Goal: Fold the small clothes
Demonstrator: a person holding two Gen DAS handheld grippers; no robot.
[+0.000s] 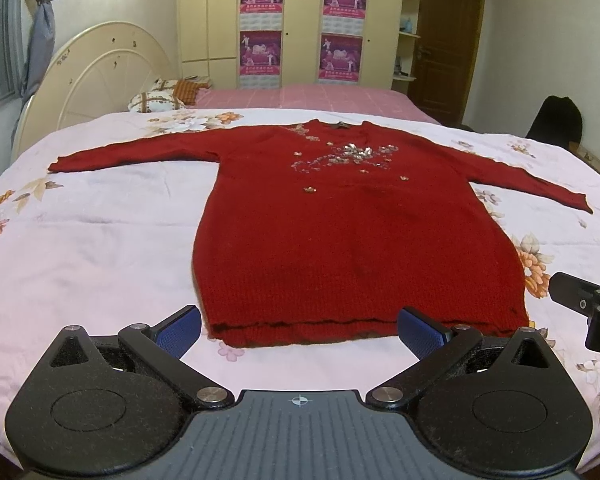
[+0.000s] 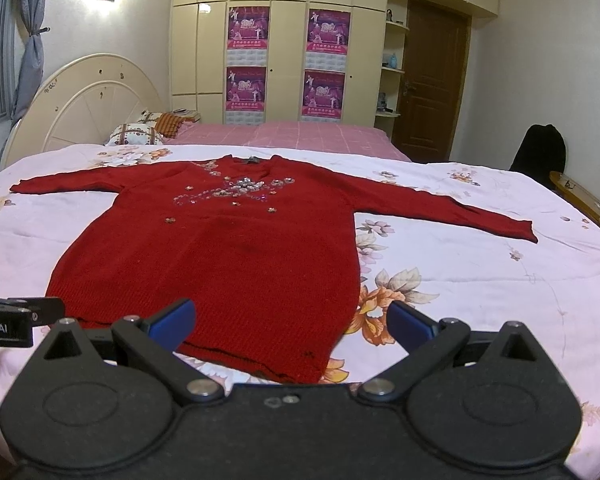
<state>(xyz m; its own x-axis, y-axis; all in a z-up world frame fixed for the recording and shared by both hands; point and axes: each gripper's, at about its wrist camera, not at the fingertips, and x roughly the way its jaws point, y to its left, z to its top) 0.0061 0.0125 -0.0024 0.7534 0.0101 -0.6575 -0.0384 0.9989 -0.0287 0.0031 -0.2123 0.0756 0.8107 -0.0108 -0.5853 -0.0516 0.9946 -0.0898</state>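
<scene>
A red knitted long-sleeved sweater (image 1: 340, 232) with sequin flowers on the chest lies flat, front up, sleeves spread, on a floral bedspread (image 1: 92, 248). Its hem points toward me. My left gripper (image 1: 300, 326) is open and empty, just in front of the hem. The sweater also shows in the right wrist view (image 2: 220, 264). My right gripper (image 2: 292, 320) is open and empty, above the hem's right corner. The right gripper shows at the right edge of the left wrist view (image 1: 596, 308); the left gripper shows at the left edge of the right wrist view (image 2: 16, 316).
The bedspread (image 2: 480, 272) covers the near surface. Behind it is a pink bed (image 1: 308, 98) with pillows (image 1: 156, 98) and a cream headboard (image 1: 96, 76). A wardrobe (image 1: 300, 20) and a brown door (image 1: 446, 40) stand at the back. A dark chair (image 1: 554, 120) is at the right.
</scene>
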